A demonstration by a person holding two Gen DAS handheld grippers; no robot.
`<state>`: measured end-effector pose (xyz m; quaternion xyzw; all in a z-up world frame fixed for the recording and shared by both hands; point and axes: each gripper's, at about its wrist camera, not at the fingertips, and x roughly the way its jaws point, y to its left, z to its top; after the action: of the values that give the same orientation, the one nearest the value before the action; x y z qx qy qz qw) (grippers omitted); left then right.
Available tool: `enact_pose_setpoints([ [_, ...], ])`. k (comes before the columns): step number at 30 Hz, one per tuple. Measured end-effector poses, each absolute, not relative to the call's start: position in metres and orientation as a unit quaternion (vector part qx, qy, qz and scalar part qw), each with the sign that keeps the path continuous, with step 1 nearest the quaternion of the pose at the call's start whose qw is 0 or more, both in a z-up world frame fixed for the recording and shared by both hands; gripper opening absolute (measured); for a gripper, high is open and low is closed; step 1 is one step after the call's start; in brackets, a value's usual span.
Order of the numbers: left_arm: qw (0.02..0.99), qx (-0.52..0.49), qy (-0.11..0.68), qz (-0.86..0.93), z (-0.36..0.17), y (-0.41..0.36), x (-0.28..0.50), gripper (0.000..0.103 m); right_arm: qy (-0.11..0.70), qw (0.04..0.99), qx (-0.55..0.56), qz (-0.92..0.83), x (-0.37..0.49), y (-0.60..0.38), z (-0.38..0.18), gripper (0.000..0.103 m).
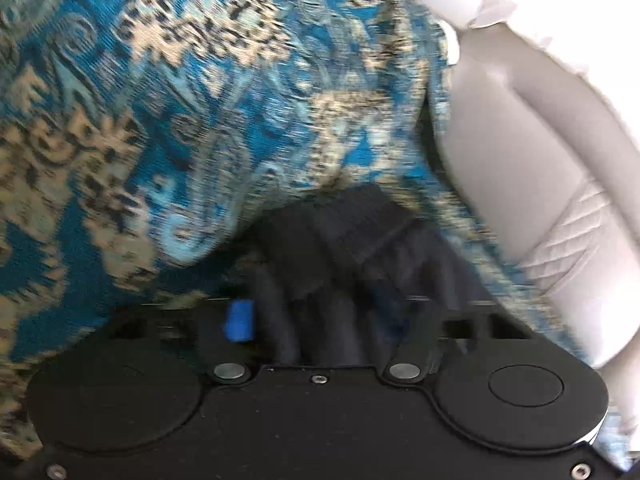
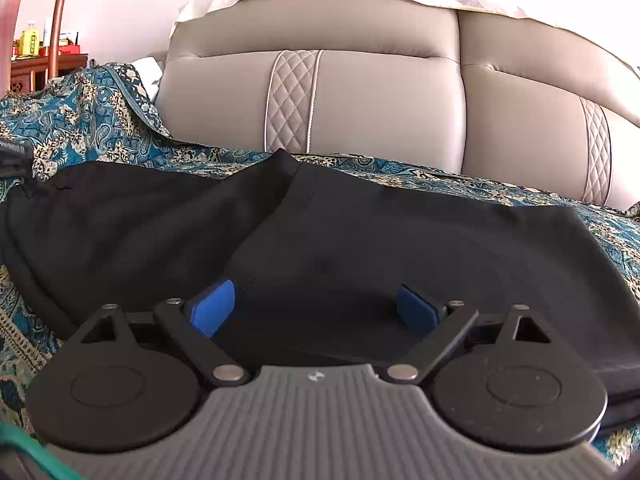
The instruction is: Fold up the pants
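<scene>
The black pants (image 2: 360, 240) lie spread on a blue and gold patterned cloth (image 2: 88, 120) over a sofa seat, with one layer folded over along a stitched edge (image 2: 276, 232). My right gripper (image 2: 316, 308) is open, its blue pads (image 2: 212, 308) resting low over the pants near their front edge. In the blurred left wrist view, my left gripper (image 1: 320, 316) is shut on a bunched part of the black pants (image 1: 340, 248), held above the patterned cloth (image 1: 160, 100). Its right pad is hidden by fabric.
The beige leather sofa backrest (image 2: 380, 100) rises right behind the pants; it also shows in the left wrist view (image 1: 540, 160). A wooden shelf with bottles (image 2: 36, 48) stands at the far left.
</scene>
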<state>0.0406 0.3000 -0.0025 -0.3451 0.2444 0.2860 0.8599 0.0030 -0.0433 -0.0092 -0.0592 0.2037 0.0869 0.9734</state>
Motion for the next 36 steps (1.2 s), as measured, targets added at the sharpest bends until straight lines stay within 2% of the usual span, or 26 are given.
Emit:
enact_pose_setpoints([
  [1,0.858,-0.352,0.239,0.287,-0.002,0.301,0.039,0.032,0.204,0.973,-0.059,0.087,0.003,-0.043,-0.009,0.095],
  [2,0.855,-0.366,0.229,0.287,-0.001,0.302,0.035,0.025,0.207,0.973,-0.059,0.087,0.004,-0.043,-0.008,0.095],
  [6,0.868,-0.342,0.212,0.291,0.018,0.292,0.031,0.018,0.239,0.963,-0.048,0.113,0.012,-0.049,0.003,0.097],
  [15,0.951,-0.223,0.163,0.141,0.115,0.194,0.059,0.017,0.266,0.948,0.063,0.165,0.019,-0.124,0.046,0.103],
  [21,0.973,-0.160,0.167,-0.024,0.151,0.073,0.094,0.017,0.269,0.948,0.120,0.117,0.035,-0.204,0.060,0.103],
  [25,0.964,-0.114,0.212,-0.112,0.129,-0.016,0.111,0.018,0.280,0.927,0.225,0.105,0.048,-0.265,0.051,0.103],
  [30,0.928,-0.066,0.329,-0.160,0.063,-0.097,0.132,0.020,0.276,0.862,0.398,0.150,0.054,-0.313,0.025,0.103],
  [32,0.918,-0.061,0.354,-0.170,0.043,-0.113,0.129,0.021,0.290,0.849,0.411,0.160,0.059,-0.313,0.018,0.103],
  [36,0.926,-0.017,0.336,-0.169,0.038,-0.132,0.112,0.025,0.315,0.867,0.349,0.165,0.063,-0.293,0.017,0.103],
])
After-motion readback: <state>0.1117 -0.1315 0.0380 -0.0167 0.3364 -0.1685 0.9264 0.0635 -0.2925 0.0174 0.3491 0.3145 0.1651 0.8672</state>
